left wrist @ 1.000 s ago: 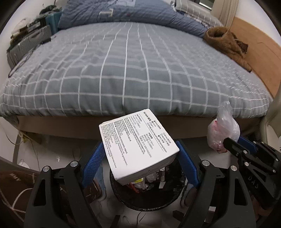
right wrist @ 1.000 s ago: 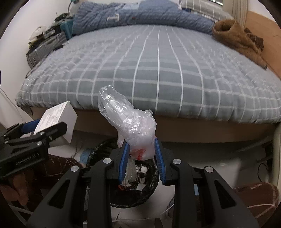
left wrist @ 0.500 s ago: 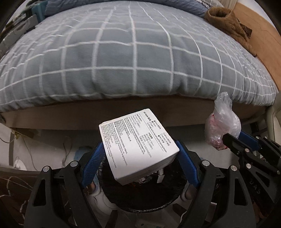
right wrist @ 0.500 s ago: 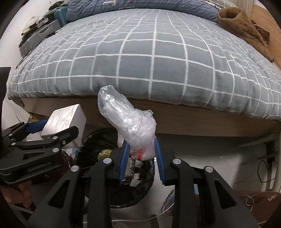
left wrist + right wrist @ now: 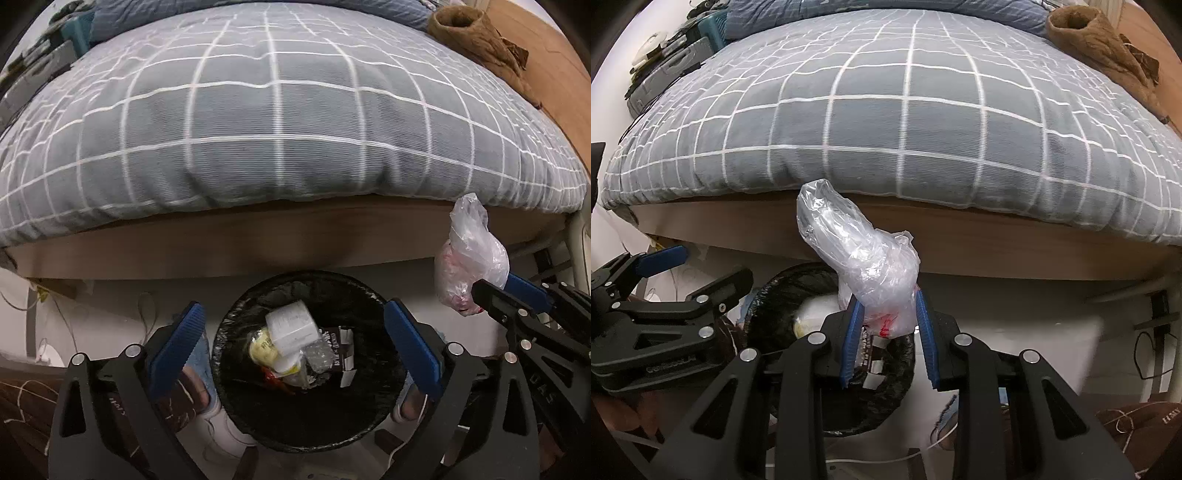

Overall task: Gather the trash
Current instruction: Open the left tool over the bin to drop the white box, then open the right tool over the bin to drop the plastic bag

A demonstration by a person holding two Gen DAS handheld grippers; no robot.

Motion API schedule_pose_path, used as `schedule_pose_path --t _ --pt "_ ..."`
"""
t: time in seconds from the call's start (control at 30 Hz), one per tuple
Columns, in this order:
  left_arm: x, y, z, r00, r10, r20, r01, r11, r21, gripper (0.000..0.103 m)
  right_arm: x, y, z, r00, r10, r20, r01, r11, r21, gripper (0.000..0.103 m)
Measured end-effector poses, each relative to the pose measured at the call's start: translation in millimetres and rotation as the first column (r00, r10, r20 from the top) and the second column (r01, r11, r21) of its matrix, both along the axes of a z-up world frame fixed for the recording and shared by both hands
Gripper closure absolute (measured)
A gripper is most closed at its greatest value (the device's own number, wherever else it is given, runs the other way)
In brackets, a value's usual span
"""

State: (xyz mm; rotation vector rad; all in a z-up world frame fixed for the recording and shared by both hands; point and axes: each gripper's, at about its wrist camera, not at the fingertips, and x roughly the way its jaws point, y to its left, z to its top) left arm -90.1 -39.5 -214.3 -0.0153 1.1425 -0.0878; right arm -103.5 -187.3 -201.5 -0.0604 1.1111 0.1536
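My left gripper point(image 5: 295, 343) is open and empty, right above a black-lined trash bin point(image 5: 236, 398) on the floor. The white printed box point(image 5: 292, 325) lies inside the bin on other trash. My right gripper point(image 5: 890, 328) is shut on a crumpled clear plastic bag point(image 5: 860, 258) with red marks, held just right of the bin point(image 5: 886, 402). The bag also shows in the left wrist view point(image 5: 469, 258), in the right gripper point(image 5: 495, 291). The left gripper shows at the left of the right wrist view point(image 5: 698, 266).
A bed with a grey checked duvet point(image 5: 280, 122) and a wooden frame point(image 5: 258, 243) stands just behind the bin. A brown garment point(image 5: 480, 40) lies on its far right. Suitcases point(image 5: 668, 70) stand at the far left. Slippered feet point(image 5: 199, 373) flank the bin.
My left gripper opened and the white box dropped into the bin. Both grippers tilted down toward the bin. The right gripper still holds the bag.
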Motion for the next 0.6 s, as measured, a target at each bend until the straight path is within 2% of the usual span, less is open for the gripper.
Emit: schedule_pose_path --t 0.47,0.6 --pt "-11 65 3 0.994 0.105 0.013 -0.105 0.994 0.005 0.006 -2 67 -13 0.993 0.116 -0.032 -0.117 0.993 -0.008 0.074" --pt "-12 76 1 0.993 0.119 0.009 -0.119 0.993 0.007 0.006 -2 70 -17 0.991 0.132 -0.033 -0.133 0.991 -0.018 0.069"
